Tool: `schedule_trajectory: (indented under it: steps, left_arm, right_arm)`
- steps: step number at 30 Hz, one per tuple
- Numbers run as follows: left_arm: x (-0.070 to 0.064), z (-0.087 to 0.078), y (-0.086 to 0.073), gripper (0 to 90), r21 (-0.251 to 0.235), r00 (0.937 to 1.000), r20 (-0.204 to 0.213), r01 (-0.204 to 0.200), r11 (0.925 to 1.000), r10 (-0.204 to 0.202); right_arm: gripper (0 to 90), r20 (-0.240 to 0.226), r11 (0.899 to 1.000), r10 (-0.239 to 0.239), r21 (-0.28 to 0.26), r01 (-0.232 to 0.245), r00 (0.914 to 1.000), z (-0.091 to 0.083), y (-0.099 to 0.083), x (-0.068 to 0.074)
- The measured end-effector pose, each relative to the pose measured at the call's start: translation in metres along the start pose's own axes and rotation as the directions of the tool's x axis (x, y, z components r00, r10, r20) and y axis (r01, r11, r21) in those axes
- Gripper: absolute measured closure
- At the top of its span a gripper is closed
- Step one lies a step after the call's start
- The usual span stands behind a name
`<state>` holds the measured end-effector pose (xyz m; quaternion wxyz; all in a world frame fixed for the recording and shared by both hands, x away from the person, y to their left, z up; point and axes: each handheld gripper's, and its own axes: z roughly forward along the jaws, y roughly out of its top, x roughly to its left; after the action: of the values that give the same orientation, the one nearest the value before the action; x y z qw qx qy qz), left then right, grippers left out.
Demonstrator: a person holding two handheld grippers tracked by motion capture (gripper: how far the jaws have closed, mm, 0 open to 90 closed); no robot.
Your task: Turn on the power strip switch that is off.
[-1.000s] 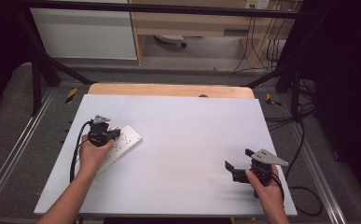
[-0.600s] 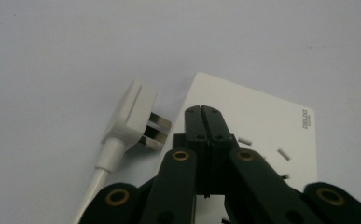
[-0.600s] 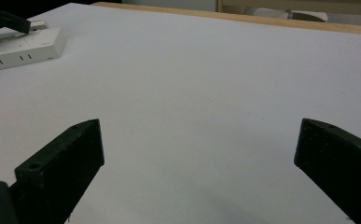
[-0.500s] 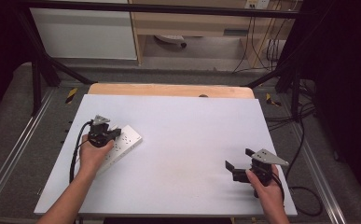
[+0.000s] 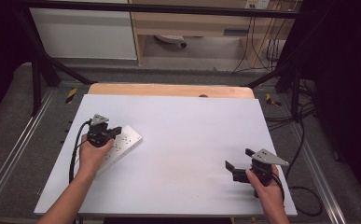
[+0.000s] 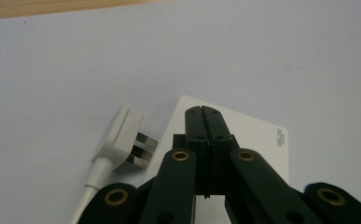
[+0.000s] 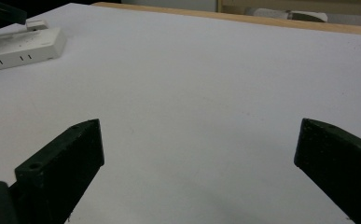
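A white power strip (image 5: pixel 122 143) lies on the left part of the white table (image 5: pixel 192 135). My left gripper (image 5: pixel 116 131) rests over it, jaws pressed together with nothing between them. In the left gripper view the shut gripper (image 6: pixel 202 110) sits above the strip's end (image 6: pixel 262 140), and a white plug (image 6: pixel 124 139) with metal prongs lies just left of the strip, its cable (image 6: pixel 90 189) trailing back. My right gripper (image 5: pixel 239 159) stands open near the front right of the table, holding nothing. Its view shows the gripper (image 7: pixel 199 140) spread wide over bare table, with the power strip (image 7: pixel 24 46) far off.
A wooden edge (image 5: pixel 169 89) runs along the table's far side. Metal frame rails (image 5: pixel 10 158) flank the table. Black cables (image 5: pixel 304 140) hang at the right, beyond the table edge. A cabinet and shelf (image 5: pixel 192 23) stand behind.
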<state>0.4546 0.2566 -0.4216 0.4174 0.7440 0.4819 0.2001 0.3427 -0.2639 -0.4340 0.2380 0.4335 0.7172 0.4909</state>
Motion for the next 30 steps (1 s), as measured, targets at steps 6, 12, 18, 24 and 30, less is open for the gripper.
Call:
schedule_trajectory:
  steps: [6, 12, 18, 24, 30]
  left_arm:
    - [-0.005, -0.002, 0.002, 90.0, -0.013, 0.9999, 0.013, -0.009, 0.9999, 0.009]
    - [-0.010, -0.004, 0.005, 86.2, -0.028, 0.9998, 0.020, -0.009, 0.9996, 0.009]
    - [-0.015, -0.008, 0.006, 83.7, -0.045, 0.9991, 0.036, -0.019, 0.9988, 0.020]
    - [-0.021, -0.013, 0.008, 81.7, -0.066, 0.9984, 0.049, -0.026, 0.9975, 0.029]
    - [-0.026, -0.018, 0.009, 79.9, -0.082, 0.9976, 0.053, -0.041, 0.9958, 0.045]
  right_arm:
    - [1.9, 0.000, 1.000, 0.000, 0.000, 0.000, 1.0000, 0.000, 0.000, 0.000]
    - [1.9, -0.001, 1.000, 0.001, -0.001, -0.001, 1.0000, 0.000, 0.000, 0.000]
    - [1.9, 0.000, 1.000, 0.003, -0.001, -0.003, 1.0000, -0.001, 0.000, -0.001]
    - [1.9, 0.001, 1.000, 0.002, -0.001, -0.002, 1.0000, -0.001, 0.000, -0.001]
    - [1.9, 0.001, 1.000, 0.002, -0.002, -0.002, 1.0000, -0.001, 0.000, -0.001]
